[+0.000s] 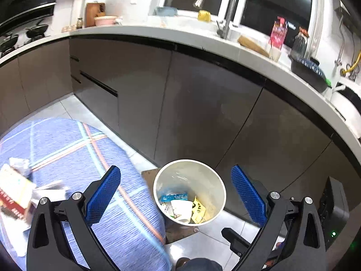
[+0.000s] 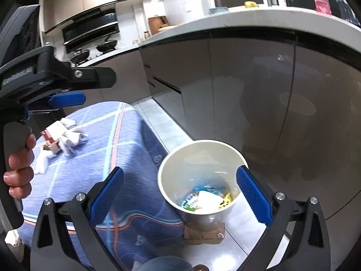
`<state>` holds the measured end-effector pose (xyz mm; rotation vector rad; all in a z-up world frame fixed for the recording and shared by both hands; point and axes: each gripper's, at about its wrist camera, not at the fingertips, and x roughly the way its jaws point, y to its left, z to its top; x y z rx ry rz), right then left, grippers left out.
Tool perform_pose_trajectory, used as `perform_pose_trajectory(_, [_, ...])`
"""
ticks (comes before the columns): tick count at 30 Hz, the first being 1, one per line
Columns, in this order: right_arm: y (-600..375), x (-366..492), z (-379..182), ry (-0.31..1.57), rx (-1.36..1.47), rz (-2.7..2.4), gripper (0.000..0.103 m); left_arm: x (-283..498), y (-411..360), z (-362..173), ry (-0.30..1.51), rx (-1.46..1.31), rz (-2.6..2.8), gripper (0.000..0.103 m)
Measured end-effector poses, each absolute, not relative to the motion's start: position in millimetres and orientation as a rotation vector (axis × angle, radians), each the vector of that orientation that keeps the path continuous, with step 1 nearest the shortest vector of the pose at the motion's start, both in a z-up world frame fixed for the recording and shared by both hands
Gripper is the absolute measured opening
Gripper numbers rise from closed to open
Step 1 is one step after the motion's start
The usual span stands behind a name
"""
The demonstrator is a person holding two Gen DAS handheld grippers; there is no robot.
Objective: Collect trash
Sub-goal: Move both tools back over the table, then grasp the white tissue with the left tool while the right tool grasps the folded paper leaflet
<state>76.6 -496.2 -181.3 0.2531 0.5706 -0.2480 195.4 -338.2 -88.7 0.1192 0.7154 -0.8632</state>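
Both my left gripper point(image 1: 176, 194) and right gripper point(image 2: 179, 195) gape wide, empty; crumpled tissue point(image 2: 73, 139) near the tablecloth point(image 2: 126, 149) far edge looks light, soft, so I pinch its bunched middle.

1. Left wrist cam: looks fwd and down along its fingers from above the table edge, facing the cabinets point(image 1: 180, 94) and counter; white bin point(image 1: 212, 194) near, centre-low.
2. Right wrist cam: same heading, set lower and closer to the bin point(image 2: 171, 180).
3. Shared: bin, blue tablecloth point(image 1: 67, 140), cabinets, stove corner.
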Motion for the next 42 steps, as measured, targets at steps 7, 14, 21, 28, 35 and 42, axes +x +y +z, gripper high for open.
perform_pose_trajectory(7, [-456,81,-157,0.542,0.21,-0.167,0.1,190,-261,-77,0.704,0.086,-0.734,0.095])
perform_pose_trajectory(14, [-411,97,-145,0.551,0.168,-0.073,0.1,194,-173,-89,0.74,0.042,-0.587,0.095])
perform_pose_trajectory(21, [-371,117,-146,0.599,0.159,0.038,0.1,197,-96,-111,0.787,0.012,-0.467,0.095])
perform_pose_trajectory(28, [-333,139,-149,0.654,0.157,0.122,0.1,208,-46,-128,0.841,-0.083,-0.446,0.094])
perform_pose_trajectory(35, [-313,151,-146,0.663,0.145,0.127,0.1,247,-46,-149,0.904,-0.13,-0.491,0.08])
perform_pose_trajectory(42, [-307,162,-153,0.698,0.136,0.117,0.1,280,-61,-162,0.932,-0.097,-0.468,0.07])
